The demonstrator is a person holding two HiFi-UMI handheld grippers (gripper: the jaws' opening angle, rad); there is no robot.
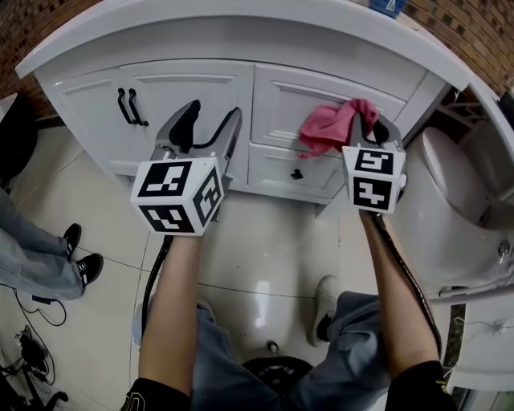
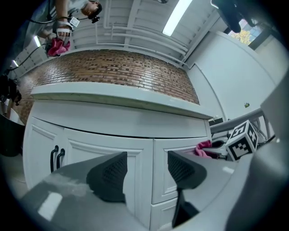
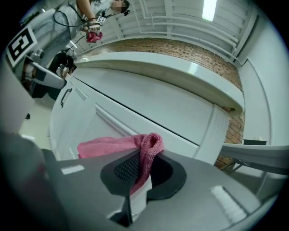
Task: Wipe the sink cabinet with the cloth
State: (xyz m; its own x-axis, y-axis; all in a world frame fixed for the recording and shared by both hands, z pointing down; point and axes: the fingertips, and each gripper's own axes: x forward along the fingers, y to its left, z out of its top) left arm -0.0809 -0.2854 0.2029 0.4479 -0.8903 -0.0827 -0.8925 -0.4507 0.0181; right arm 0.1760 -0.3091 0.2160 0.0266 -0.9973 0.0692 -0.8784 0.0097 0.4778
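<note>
White glossy floor tiles [image 1: 265, 241] run up to the sink cabinet [image 1: 201, 104], a white unit under a curved white countertop [image 1: 241, 20] with a brick wall [image 2: 113, 72] behind.

Left gripper [image 1: 210, 120]: at 11 o'clock in the head view, pointed at the cabinet doors. Its own view shows the left gripper [image 2: 146, 169] with jaws apart and only the door panels between them. It is clear of the cabinet.

Right gripper [image 1: 371, 136]: at 1 o'clock. In its own view the right gripper [image 3: 142, 169] is clamped on the pink cloth [image 3: 113, 144], which rises in a fold between the pads.

The cloth [image 1: 329, 128] trails toward 9 o'clock across the upper right drawer front (contact with the panel cannot be confirmed).

Two black door handles [image 1: 128, 106] sit at 10 o'clock. A bystander's legs [image 1: 32, 249] stand at 9 o'clock.
</note>
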